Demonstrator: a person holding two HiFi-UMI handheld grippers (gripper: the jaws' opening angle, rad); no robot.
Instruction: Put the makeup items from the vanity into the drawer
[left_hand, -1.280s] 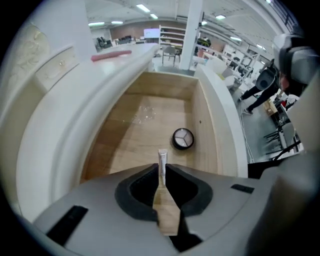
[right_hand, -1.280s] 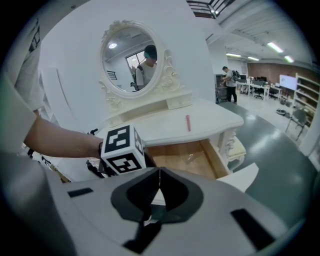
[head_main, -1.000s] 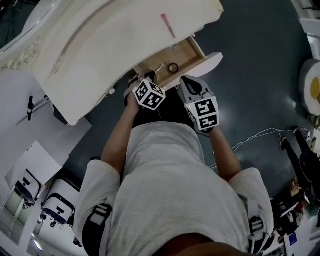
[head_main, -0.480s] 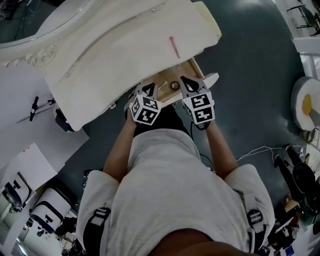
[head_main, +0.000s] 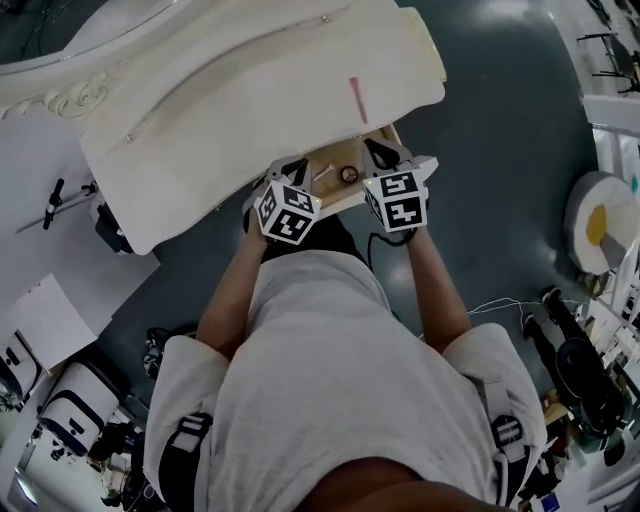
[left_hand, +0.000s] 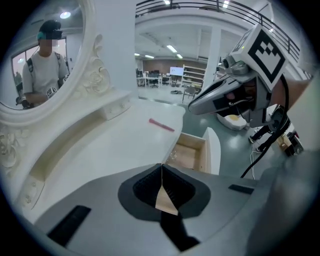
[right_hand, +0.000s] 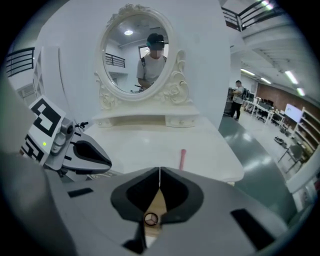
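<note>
A pink makeup stick (head_main: 357, 99) lies on the white vanity top (head_main: 240, 90); it also shows in the left gripper view (left_hand: 161, 125) and the right gripper view (right_hand: 183, 159). Below it the wooden drawer (head_main: 372, 138) stands pulled out, holding a small round item (head_main: 348, 174) and a thin pale stick (head_main: 322, 172). My left gripper (head_main: 290, 170) hovers at the drawer's left end, shut and empty (left_hand: 161, 169). My right gripper (head_main: 378, 151) hovers over the drawer's right end, also shut and empty (right_hand: 159, 173). The round item (right_hand: 151, 218) shows below its jaws.
An oval mirror (right_hand: 141, 60) in an ornate frame stands at the back of the vanity. Dark floor surrounds it, with cables (head_main: 500, 300) at the right, equipment cases (head_main: 70, 425) at the lower left and a round white and yellow object (head_main: 600, 222) at the right.
Both grippers have moved forward towards the vanity and now sit at the open drawer, the right one coming further. Both stayed shut. The pink stick has not moved.
</note>
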